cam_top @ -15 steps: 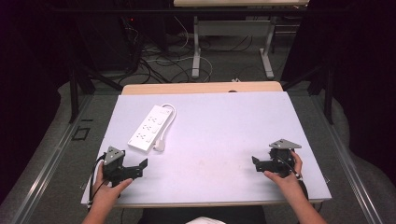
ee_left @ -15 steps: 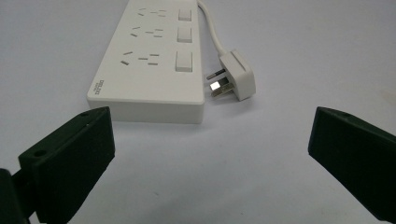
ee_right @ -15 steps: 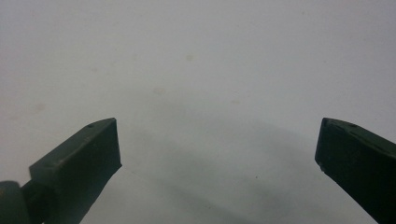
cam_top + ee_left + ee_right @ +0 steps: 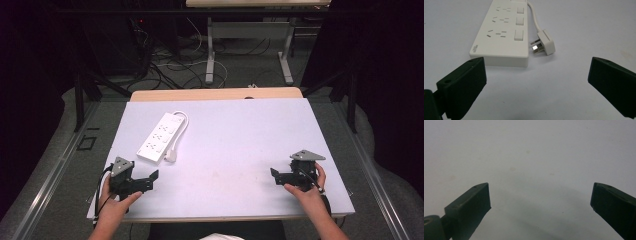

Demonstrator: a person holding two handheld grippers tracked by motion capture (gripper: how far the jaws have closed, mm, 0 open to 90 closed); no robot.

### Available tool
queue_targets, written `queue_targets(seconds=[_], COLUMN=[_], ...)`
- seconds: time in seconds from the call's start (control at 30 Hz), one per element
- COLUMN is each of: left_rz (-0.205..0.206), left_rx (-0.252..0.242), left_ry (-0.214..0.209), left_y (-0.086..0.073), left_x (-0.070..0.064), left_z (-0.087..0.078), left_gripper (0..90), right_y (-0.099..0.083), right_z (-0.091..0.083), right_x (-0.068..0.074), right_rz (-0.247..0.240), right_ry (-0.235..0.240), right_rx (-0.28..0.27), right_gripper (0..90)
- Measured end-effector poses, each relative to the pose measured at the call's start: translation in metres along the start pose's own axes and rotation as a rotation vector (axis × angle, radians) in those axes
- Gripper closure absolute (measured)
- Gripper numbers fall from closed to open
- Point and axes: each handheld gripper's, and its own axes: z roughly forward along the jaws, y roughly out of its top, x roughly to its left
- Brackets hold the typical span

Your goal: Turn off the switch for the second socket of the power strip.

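Observation:
A white power strip (image 4: 160, 137) lies at an angle on the left half of the white table (image 4: 240, 135), with its cable looped back and its white plug (image 4: 171, 157) beside its near end. My left gripper (image 4: 151, 179), held in a hand at the front left, stands open just short of the strip's near end. In the left gripper view the strip (image 4: 504, 32) and the plug (image 4: 545, 45), pins showing, lie ahead of the wide-apart jaws of the left gripper (image 4: 536, 82). At the front right, my right gripper (image 4: 276, 176) is open and empty. The right gripper (image 4: 541, 205) looks onto bare table.
A wooden table edge (image 4: 215, 94) shows behind the white top. Beyond it on the floor are cables (image 4: 170, 60) and the metal legs of another desk (image 4: 211, 55). Dark drapes flank both sides.

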Motion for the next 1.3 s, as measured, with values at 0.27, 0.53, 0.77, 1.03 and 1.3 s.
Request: queue_targets(seconds=[0.27, 0.53, 0.77, 1.03, 1.3], left_rz=[0.031, 0.041, 0.065, 0.067, 0.042], left_rx=[0.032, 0.063, 0.114, 0.112, 0.138], left_ry=[-0.007, -0.047, -0.043, -0.046, -0.045], left_y=[0.009, 0.023, 0.030, 0.045, 0.057], left_x=[-0.008, -0.013, -0.013, -0.010, -0.005], left_z=[0.004, 0.008, 0.012, 0.012, 0.014], left_gripper=[9.0, 17.3, 20.7, 21.0, 22.5], right_y=[0.000, -0.001, -0.001, -0.001, -0.001], right_z=[-0.001, -0.001, -0.001, -0.001, -0.001], right_x=[0.001, 0.001, 0.001, 0.002, 0.002], right_rz=[0.003, 0.007, 0.004, 0.000, 0.002], right_ry=[0.002, 0.012, 0.013, 0.013, 0.015], right_rx=[-0.001, 0.005, 0.004, 0.005, 0.005], right_gripper=[4.1, 4.9, 5.7, 6.1, 6.5])
